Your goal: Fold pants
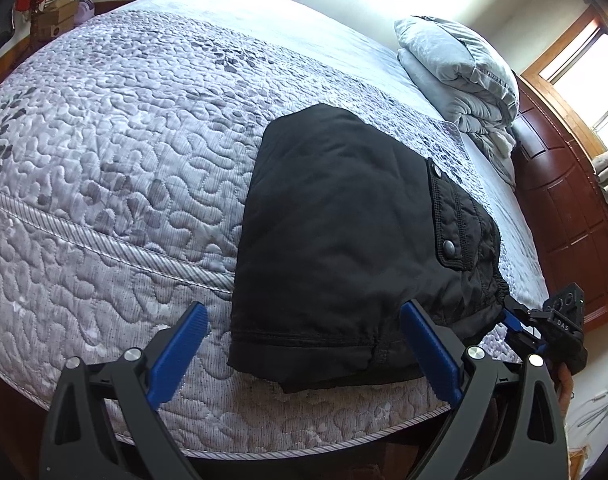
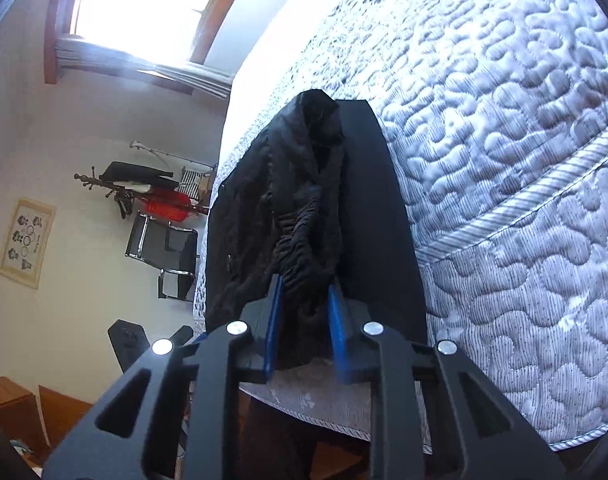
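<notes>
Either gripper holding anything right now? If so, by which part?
The right gripper is clamped on the folded black padded pants at the gathered elastic waistband, near the bed edge. The left gripper is open, holding nothing.

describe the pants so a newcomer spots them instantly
Start at the quilted grey bedspread covering the bed. Near its front edge lies a folded black bundle, the pants. Unlike the folded grey blanket by the headboard, they are black with a snap-button pocket flap.
</notes>
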The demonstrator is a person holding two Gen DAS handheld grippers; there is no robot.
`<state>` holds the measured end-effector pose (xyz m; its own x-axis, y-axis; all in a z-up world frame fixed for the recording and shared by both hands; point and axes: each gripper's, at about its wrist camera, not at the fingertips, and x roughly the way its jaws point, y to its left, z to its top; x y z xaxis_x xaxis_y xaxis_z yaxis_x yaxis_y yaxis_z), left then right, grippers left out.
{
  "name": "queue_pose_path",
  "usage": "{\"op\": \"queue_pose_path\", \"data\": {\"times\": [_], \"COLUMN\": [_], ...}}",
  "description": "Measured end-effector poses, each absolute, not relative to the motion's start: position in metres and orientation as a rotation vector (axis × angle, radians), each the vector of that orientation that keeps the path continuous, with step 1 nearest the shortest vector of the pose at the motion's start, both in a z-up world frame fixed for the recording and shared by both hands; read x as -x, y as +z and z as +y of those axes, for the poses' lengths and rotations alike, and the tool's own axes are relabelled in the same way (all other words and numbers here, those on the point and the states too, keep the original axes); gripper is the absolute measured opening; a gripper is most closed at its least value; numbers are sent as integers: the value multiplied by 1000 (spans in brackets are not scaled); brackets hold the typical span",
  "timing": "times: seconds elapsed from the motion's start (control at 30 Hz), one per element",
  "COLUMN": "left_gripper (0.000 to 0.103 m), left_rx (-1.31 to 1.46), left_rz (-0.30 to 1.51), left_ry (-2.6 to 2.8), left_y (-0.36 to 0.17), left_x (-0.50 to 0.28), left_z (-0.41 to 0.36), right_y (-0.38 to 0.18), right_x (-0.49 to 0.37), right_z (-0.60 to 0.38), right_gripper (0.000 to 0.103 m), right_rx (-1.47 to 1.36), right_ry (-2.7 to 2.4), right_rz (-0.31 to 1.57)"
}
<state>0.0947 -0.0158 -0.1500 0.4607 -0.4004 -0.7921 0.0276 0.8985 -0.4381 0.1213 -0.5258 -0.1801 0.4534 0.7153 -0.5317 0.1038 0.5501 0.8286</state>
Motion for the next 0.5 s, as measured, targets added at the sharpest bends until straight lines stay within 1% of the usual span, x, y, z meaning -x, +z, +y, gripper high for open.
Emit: {"op": "queue_pose_path", "data": {"times": [0.13, 0.5], "left_gripper": [98, 98], "left_rx": [398, 403], "left_rz": [1073, 1038], "left_ry": [-271, -242], "left_y": [-152, -139], "left_x": [-96, -102], "left_z": [-15, 3], "right_y": [-196, -184], "right_x": [-120, -123], "right_z": [-528, -516], "right_gripper": [21, 21], "right_rx": [-956, -908], "right_ry": [436, 431], "right_rz": [1086, 1094]}}
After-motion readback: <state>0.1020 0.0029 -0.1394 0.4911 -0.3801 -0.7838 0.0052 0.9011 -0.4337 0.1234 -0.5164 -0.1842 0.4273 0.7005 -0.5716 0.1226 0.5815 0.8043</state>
